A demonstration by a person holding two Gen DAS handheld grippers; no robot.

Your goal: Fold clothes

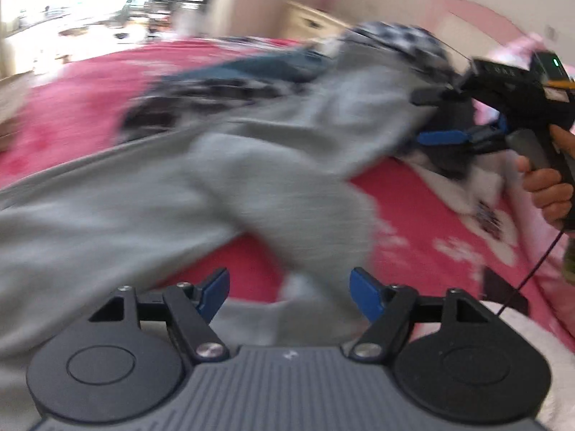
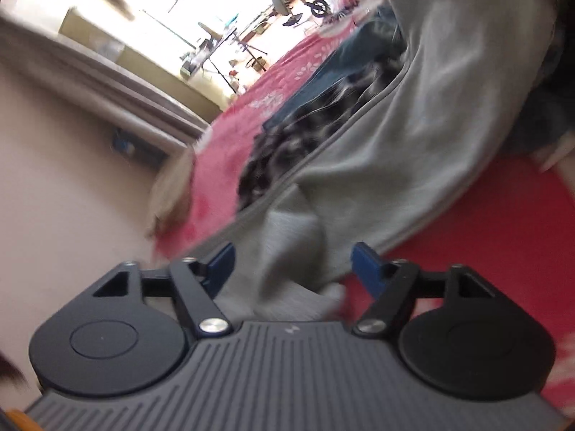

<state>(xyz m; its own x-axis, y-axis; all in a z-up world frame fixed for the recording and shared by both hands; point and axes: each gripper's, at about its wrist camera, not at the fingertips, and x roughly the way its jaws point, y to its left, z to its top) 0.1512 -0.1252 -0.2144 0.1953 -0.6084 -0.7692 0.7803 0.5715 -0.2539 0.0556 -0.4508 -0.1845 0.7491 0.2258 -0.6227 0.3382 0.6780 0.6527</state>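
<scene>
Though the left wrist view is motion-blurred, the left gripper reads clearly: blue pads spread wide, nothing pinched. Grey garment lies crumpled across the pink floral bedspread, part of it just ahead of the pads. Behind it: a dark blue garment and a black-and-white patterned one. Right gripper at the right edge, held by a hand, jaws apart, tips near the grey fabric's far end.

Right wrist view, tilted: right gripper open, pads clear of cloth. Grey garment runs diagonally ahead; a fold sits between the pads, not clamped. Bedspread to the right.
</scene>
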